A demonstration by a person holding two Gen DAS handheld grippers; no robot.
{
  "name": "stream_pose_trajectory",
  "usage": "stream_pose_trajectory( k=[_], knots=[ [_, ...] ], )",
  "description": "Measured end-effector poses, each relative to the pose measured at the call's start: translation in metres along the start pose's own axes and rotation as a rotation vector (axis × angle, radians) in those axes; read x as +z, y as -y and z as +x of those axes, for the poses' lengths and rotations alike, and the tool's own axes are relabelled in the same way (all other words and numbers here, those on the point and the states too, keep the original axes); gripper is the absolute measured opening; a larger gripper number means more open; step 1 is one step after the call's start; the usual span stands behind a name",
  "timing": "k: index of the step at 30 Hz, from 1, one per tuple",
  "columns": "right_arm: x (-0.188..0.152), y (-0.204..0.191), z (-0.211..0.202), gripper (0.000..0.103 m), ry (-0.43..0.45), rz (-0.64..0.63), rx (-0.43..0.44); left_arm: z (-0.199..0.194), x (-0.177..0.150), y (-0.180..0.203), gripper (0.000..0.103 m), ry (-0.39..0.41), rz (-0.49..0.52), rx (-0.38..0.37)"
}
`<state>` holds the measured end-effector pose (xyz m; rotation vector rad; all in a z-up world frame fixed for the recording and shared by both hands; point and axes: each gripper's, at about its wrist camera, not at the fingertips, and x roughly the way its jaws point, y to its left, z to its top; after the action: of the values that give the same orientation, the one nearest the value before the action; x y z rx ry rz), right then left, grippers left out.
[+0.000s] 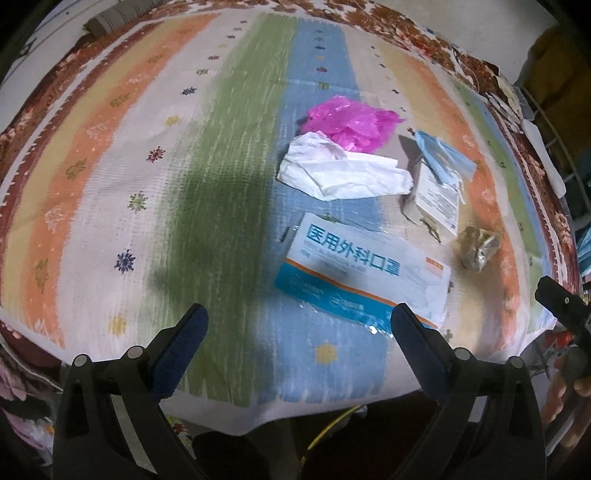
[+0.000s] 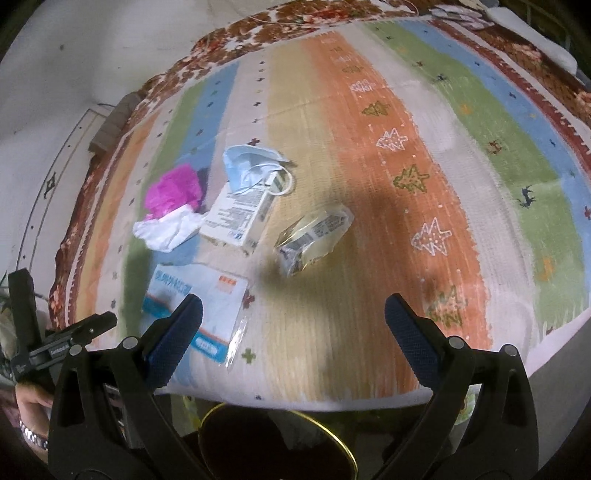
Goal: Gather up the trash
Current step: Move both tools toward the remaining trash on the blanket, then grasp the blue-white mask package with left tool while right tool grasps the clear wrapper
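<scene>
Trash lies on a striped cloth-covered table (image 1: 110,155): a pink plastic bag (image 1: 351,123), a crumpled white tissue (image 1: 343,173), a blue face mask (image 1: 443,155) on a small white box (image 1: 436,199), a crumpled clear wrapper (image 1: 478,247), and a flat mask packet with blue print (image 1: 362,273). My left gripper (image 1: 299,328) is open and empty, above the near edge by the packet. My right gripper (image 2: 293,319) is open and empty, short of the wrapper (image 2: 314,240). The right wrist view also shows the pink bag (image 2: 173,192), tissue (image 2: 166,232), mask (image 2: 251,166), box (image 2: 236,214) and packet (image 2: 199,299).
A dark round bin with a gold rim (image 2: 277,443) sits below the table's near edge. A folded grey cloth (image 1: 118,16) lies at the far left corner. Clutter lies along the far right edge (image 1: 513,103). A white wall stands behind.
</scene>
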<state>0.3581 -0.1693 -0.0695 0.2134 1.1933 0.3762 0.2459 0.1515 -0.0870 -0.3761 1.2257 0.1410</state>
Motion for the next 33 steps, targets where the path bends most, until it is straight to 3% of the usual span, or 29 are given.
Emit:
stream_pose_trajectory(
  k=[6, 14, 23, 25, 28, 31, 33],
  knots=[
    [0.015, 0.006, 0.017, 0.094, 0.034, 0.037, -0.053, 0.013, 0.015, -0.011, 0.096, -0.014, -0.012, -0.055],
    [0.029, 0.011, 0.046, 0.089, 0.004, 0.068, -0.063, 0.042, 0.031, -0.022, 0.089, -0.064, 0.014, -0.098],
    [0.042, 0.019, 0.074, 0.069, -0.038, 0.092, -0.085, 0.068, 0.037, -0.022, 0.073, -0.112, 0.057, -0.136],
    [0.043, 0.019, 0.08, 0.059, -0.052, 0.093, -0.089, 0.071, 0.037, -0.019, 0.069, -0.113, 0.076, -0.134],
    [0.044, 0.017, 0.086, 0.051, -0.063, 0.089, -0.084, 0.074, 0.036, -0.011, 0.059, -0.117, 0.121, -0.112],
    [0.045, 0.015, 0.09, 0.04, -0.064, 0.071, -0.1, 0.076, 0.035, -0.003, 0.039, -0.133, 0.162, -0.094],
    [0.045, 0.014, 0.092, 0.033, -0.071, 0.06, -0.098, 0.077, 0.035, -0.001, 0.016, -0.144, 0.169, -0.087]
  ],
)
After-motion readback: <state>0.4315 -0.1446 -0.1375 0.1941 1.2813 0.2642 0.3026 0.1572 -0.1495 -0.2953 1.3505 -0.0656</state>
